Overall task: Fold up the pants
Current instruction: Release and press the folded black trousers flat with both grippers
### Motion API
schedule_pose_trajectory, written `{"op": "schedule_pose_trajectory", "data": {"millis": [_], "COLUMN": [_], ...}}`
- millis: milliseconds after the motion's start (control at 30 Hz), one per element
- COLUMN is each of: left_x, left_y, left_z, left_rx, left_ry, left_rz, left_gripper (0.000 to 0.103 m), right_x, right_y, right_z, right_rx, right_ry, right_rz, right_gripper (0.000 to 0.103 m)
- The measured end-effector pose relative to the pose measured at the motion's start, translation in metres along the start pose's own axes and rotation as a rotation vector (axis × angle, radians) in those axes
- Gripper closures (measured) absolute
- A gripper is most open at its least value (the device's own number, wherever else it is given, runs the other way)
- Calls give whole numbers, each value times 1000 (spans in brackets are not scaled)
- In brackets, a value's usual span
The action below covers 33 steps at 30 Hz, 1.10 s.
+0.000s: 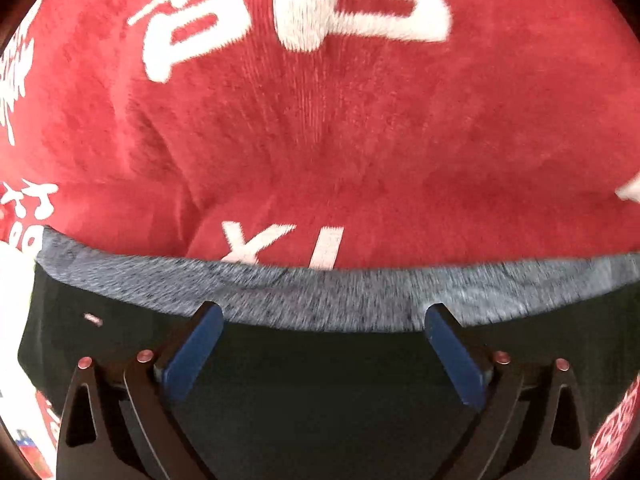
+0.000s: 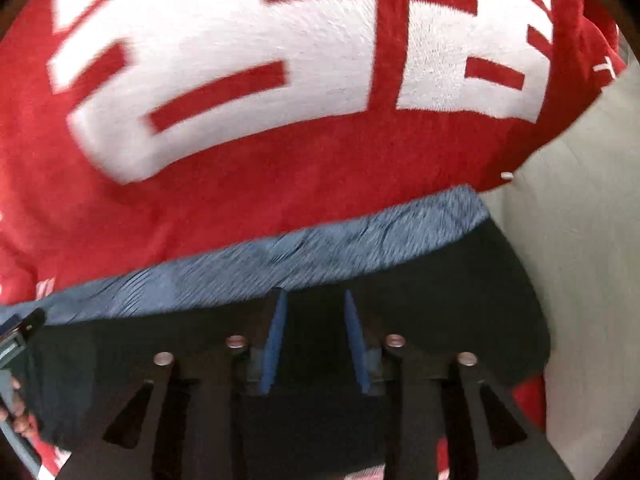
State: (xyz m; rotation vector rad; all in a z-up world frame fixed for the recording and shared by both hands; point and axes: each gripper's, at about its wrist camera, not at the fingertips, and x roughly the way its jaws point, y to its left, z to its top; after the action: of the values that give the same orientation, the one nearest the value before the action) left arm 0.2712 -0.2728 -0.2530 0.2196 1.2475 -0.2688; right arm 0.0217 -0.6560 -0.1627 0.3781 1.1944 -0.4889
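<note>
While both grippers, left gripper (image 1: 324, 316) and right gripper (image 2: 314, 300), hover with fingers apart, dark pants (image 1: 320, 380) look soft, light; grip grey waistband (image 1: 320, 296).

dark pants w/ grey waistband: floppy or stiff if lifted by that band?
Probably floppy: the grey waistband curves and wrinkles on the red blanket. The dark pants look like thin knit, so likely light. Fuzzy blanket pile may drag when pushed.
</note>
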Motion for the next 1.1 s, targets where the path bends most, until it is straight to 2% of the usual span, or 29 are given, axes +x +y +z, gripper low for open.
{"op": "schedule_pose_trajectory", "data": {"millis": [67,133,233,300,367,467,667,867,1100], "left_x": [-12,-19,-9,-5,-7,2,6,2,-11], "left_y": [1,6,11,6,9,23,36,24,10], "left_z": [-12,-23,-48,-75,-81,-86,-95,-87,-88], "left_rx": [12,8,3,10,-17,-35,-22,-11,5], "left_ry": [2,18,105,133,103,101,95,93,85], "left_rz": [3,7,0,5,-11,-27,-36,-28,-5], "left_gripper": [1,1,1,1,1,1,0,0,0], "right_x": [-16,-27,-27,-16,-8,-7,-2,12,14], "right_y": [9,19,38,51,62,66,90,114,96], "right_z": [-18,-34,-54,-61,-75,-85,-97,-83,-67], "right_rx": [-14,-18,-22,-35,-52,-106,-100,-107,-107], "right_ry": [-1,10,43,80,97,82,101,123,136], "right_rz": [21,56,96,87,55,32,10,2,52], "right_gripper": [52,50,44,39,35,23,23,21,20]}}
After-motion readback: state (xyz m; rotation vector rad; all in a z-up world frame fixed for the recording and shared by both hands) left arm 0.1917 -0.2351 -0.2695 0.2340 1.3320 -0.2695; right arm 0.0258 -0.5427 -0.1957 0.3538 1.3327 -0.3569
